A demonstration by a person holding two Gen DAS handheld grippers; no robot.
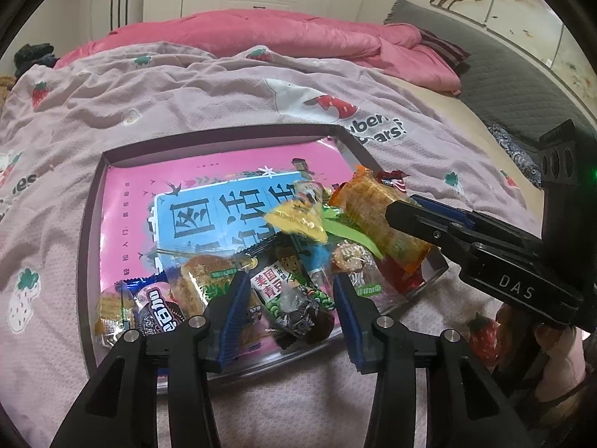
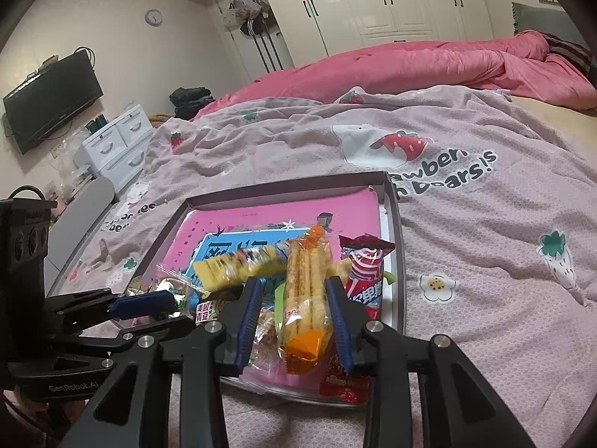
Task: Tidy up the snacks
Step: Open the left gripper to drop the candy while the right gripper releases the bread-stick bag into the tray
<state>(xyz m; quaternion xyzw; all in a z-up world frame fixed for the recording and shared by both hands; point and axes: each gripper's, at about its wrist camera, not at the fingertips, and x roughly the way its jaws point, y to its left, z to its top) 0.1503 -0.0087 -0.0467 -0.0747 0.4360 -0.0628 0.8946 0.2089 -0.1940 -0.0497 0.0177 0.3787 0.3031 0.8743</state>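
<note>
A shallow box with a pink printed bottom lies on the bed and holds several wrapped snacks. My left gripper is open over its near edge, its fingers either side of a green-pea packet. My right gripper is open around a long orange-ended wafer pack; I cannot tell if the pads touch it. A yellow packet is blurred above the box, and a red packet lies to the right. The right gripper also shows in the left wrist view, and the left gripper in the right wrist view.
The box sits on a pale pink strawberry-print blanket. A bright pink duvet is bunched behind it. White wardrobes, a wall TV and a small white drawer unit stand beyond the bed.
</note>
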